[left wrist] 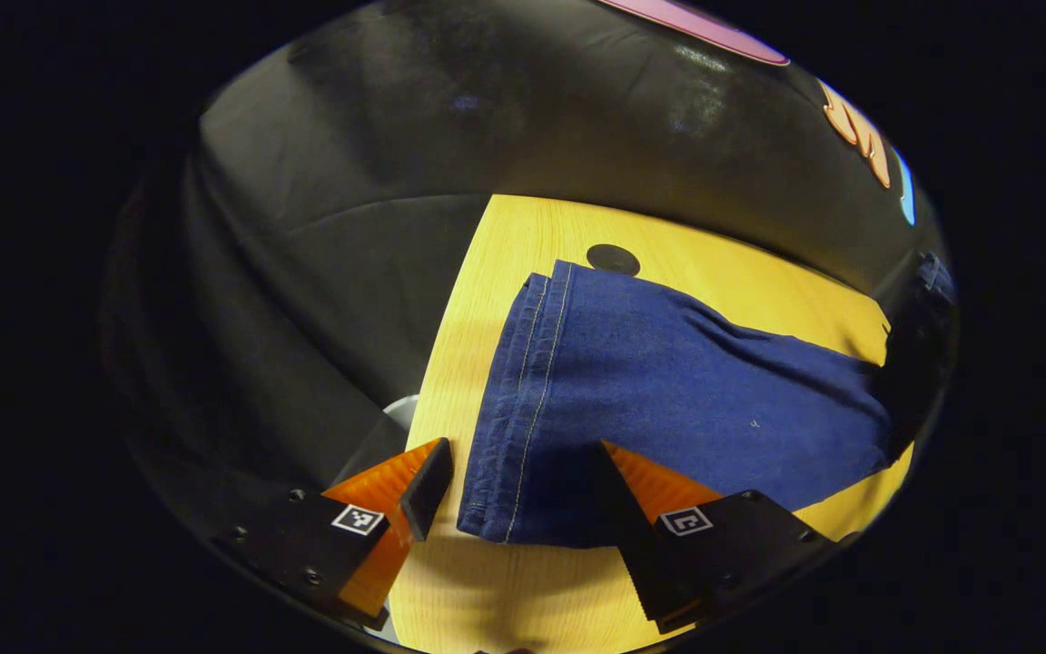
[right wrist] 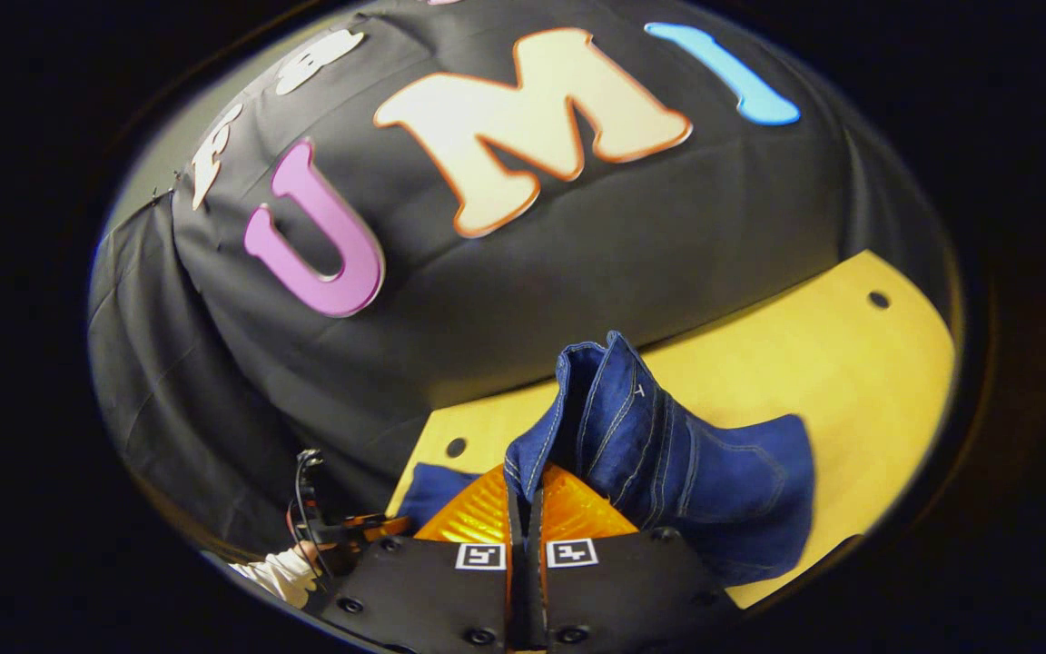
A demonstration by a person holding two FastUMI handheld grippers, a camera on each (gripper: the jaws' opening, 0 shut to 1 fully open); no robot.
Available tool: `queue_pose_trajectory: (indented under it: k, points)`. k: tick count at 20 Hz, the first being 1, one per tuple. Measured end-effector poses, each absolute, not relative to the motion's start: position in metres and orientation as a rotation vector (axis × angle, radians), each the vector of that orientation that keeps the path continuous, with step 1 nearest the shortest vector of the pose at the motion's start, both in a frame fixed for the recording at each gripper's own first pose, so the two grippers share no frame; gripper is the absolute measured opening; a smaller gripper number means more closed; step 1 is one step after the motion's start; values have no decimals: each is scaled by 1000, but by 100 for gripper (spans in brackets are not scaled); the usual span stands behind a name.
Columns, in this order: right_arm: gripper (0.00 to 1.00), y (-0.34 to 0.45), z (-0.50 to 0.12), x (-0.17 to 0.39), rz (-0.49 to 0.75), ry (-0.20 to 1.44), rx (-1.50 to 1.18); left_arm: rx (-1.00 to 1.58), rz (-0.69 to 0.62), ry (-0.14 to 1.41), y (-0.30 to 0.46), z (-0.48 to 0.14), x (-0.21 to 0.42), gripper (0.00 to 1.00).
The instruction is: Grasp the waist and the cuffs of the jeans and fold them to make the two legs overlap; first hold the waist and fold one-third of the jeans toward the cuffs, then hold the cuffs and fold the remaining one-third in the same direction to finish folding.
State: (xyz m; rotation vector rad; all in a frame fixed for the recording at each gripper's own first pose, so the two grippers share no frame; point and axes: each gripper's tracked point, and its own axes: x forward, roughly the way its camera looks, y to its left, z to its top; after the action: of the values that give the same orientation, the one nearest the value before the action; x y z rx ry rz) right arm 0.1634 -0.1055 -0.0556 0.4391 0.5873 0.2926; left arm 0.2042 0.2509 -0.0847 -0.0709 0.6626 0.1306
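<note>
The dark blue jeans (left wrist: 668, 391) lie on the yellow wooden table (left wrist: 487, 581), legs overlapped, with the stitched cuffs (left wrist: 523, 409) nearest me in the left gripper view. My left gripper (left wrist: 523, 500) is open over the near corner of the cuffs. One finger is off the cloth to the left and the other is over the leg. My right gripper (right wrist: 525, 518) is shut on the waist (right wrist: 614, 418), which rises off the table in a bunched fold above its orange fingers (right wrist: 478, 513). The left gripper (right wrist: 341, 531) and the hand holding it appear at the lower left of the right gripper view.
Black cloth walls the booth behind the table on both sides. The tabletop (right wrist: 850, 363) has small round holes (right wrist: 878, 299), and a black disc (left wrist: 613, 259) sits just beyond the cuffs. The table's left edge (left wrist: 437, 381) runs close beside the cuffs. A white sleeve (right wrist: 273, 574) shows by the left gripper.
</note>
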Motion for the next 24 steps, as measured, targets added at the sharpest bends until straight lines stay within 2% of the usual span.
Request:
queue_pose_trajectory:
  k: [4, 7, 10, 13, 14, 15, 16, 17, 18, 19, 21, 22, 23, 24]
  points:
    - [2, -110, -94, 173, 313, 743, 432, -70, 133, 664, 249, -85, 204, 95]
    - [0, -108, -116, 186, 284, 785, 404, -71, 134, 664, 249, -85, 204, 96]
    - [2, -108, -129, 175, 281, 832, 369, -54, 145, 670, 254, -83, 204, 94]
    - [0, -114, -122, 174, 275, 821, 366, -51, 151, 665, 262, -83, 206, 79]
    - [3, -116, -117, 172, 287, 815, 364, -55, 150, 659, 264, -82, 202, 75]
    - [6, -116, -115, 170, 299, 814, 363, -56, 152, 654, 265, -82, 204, 64]
    - [6, -114, -112, 168, 318, 817, 380, -60, 150, 654, 267, -83, 201, 60]
    - [5, -109, -113, 169, 331, 821, 405, -55, 143, 651, 267, -81, 202, 52]
    - [4, -106, -111, 168, 342, 824, 427, -61, 125, 649, 265, -83, 202, 51]
    - [22, -102, -107, 168, 364, 825, 455, -86, 109, 630, 260, -80, 205, 40]
    - [34, -105, -97, 168, 372, 809, 458, -126, 107, 610, 255, -82, 204, 13]
    - [44, -108, -91, 168, 378, 798, 456, -145, 110, 600, 256, -82, 206, 9]
    - [34, -109, -81, 167, 379, 788, 465, -160, 110, 589, 256, -81, 206, 4]
    - [34, -112, -68, 166, 385, 775, 486, -169, 111, 583, 256, -80, 205, 4]
